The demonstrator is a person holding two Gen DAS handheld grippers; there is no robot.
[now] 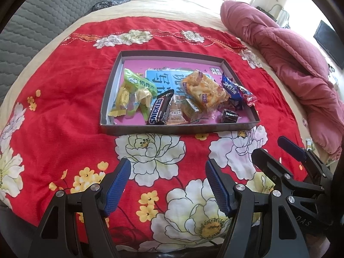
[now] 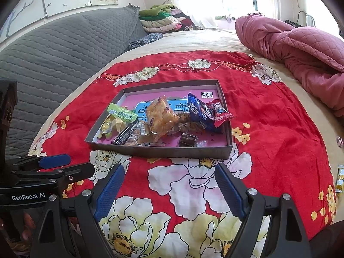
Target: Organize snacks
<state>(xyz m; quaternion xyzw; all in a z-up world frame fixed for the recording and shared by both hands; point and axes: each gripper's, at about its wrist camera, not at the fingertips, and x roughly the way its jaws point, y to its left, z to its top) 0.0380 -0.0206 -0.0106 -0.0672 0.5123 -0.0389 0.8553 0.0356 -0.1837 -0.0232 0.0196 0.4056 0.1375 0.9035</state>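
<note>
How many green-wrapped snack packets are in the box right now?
1 for sure: a green packet at the left end of the box, above the yellow-wrapped sweets. Others could lie hidden under the pile.

A red cloth [image 1: 64, 111] printed with white and yellow flowers fills the middle of the frame. On it, a grey box [image 1: 172, 130] with a pink floor holds a brown Snickers bar [image 1: 159, 111], a green packet [image 1: 137, 81], an orange bag [image 1: 206, 90] and a blue wrapper [image 1: 233, 90]. Upper right, a quilted pink duvet [image 1: 290, 64]; upper left, a quilted grey cover [image 1: 43, 28]
</note>
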